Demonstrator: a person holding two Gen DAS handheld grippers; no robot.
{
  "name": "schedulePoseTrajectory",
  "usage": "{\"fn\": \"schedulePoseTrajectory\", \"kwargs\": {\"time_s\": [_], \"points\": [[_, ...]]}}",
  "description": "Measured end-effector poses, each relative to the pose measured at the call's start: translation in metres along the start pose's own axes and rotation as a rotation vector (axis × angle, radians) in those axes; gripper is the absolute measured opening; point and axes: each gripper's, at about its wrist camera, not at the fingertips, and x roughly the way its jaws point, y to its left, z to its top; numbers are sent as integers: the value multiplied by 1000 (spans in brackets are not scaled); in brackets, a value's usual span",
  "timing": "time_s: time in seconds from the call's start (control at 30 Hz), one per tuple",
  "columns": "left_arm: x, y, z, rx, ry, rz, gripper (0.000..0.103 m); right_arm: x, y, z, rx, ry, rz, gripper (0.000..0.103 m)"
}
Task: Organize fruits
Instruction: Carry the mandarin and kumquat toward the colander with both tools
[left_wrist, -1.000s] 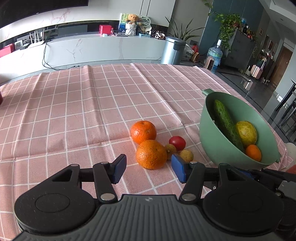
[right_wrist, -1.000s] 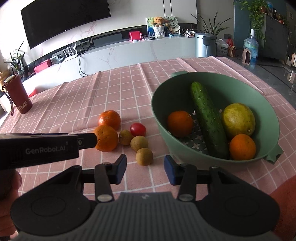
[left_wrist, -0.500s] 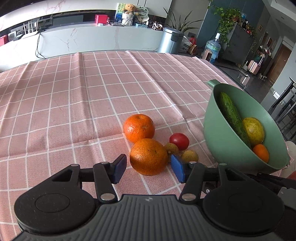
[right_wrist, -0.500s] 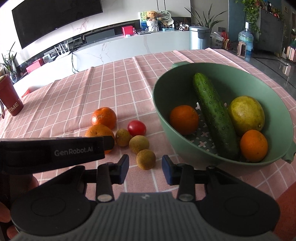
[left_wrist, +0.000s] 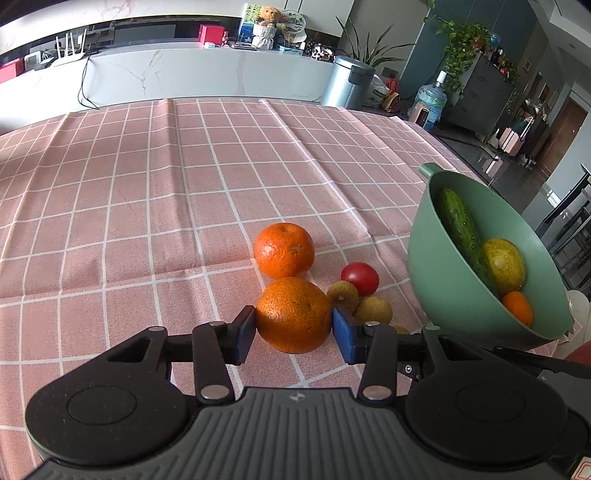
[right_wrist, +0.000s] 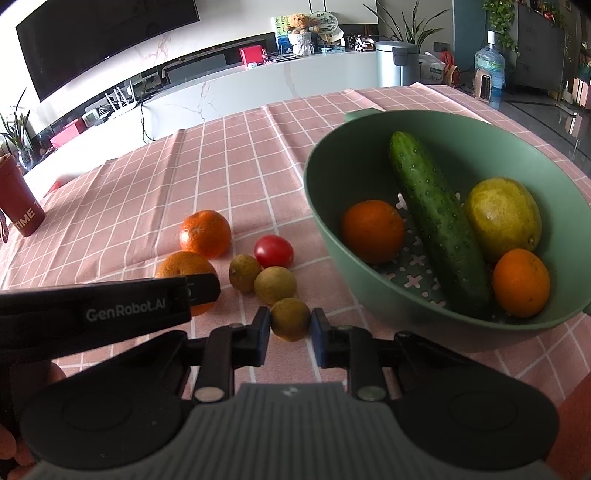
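My left gripper (left_wrist: 294, 329) has its blue pads against both sides of the near orange (left_wrist: 293, 314) on the pink checked cloth. A second orange (left_wrist: 284, 250), a red tomato (left_wrist: 359, 278) and small brown-green fruits (left_wrist: 373, 310) lie just beyond. My right gripper (right_wrist: 290, 335) has its pads around the nearest small brown fruit (right_wrist: 290, 318), with thin gaps on each side. The green bowl (right_wrist: 369, 155) to the right holds a cucumber (right_wrist: 437, 221), a yellow-green fruit (right_wrist: 502, 218) and two oranges (right_wrist: 372, 230).
The left gripper's black body (right_wrist: 110, 308) crosses the left of the right wrist view. A red cup (right_wrist: 18, 206) stands at the table's far left. The table edge runs right of the bowl (left_wrist: 461, 162). A white counter lies beyond the table.
Both grippers moved forward and down. The left jaws narrowed onto the near orange. The right jaws narrowed around the nearest small brown fruit.
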Motion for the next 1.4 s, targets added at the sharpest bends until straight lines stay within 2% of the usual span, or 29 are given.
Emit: {"fn": "schedulePoseTrajectory", "kwargs": {"time_s": [0.3,0.63,0.77,0.9,1.2,1.4], "points": [[-33,1,-4,-79,-30,33,51,-15,-2,-2,-14,-2,75,19],[-78,-19,-6,-150,-83,82,50,-54,-6,-1,-79,6,218,18],[-97,-31,0,-178,-121,78,50,-71,-13,4,-109,-8,242,18],[-107,-50,10,-165,-142,59,50,-88,-29,15,-142,-20,251,18],[-89,-107,37,-75,-103,-22,50,-115,-73,59,-257,-49,250,18],[-60,-140,47,-16,-36,-69,50,-111,-101,78,-376,-37,180,18]]}}
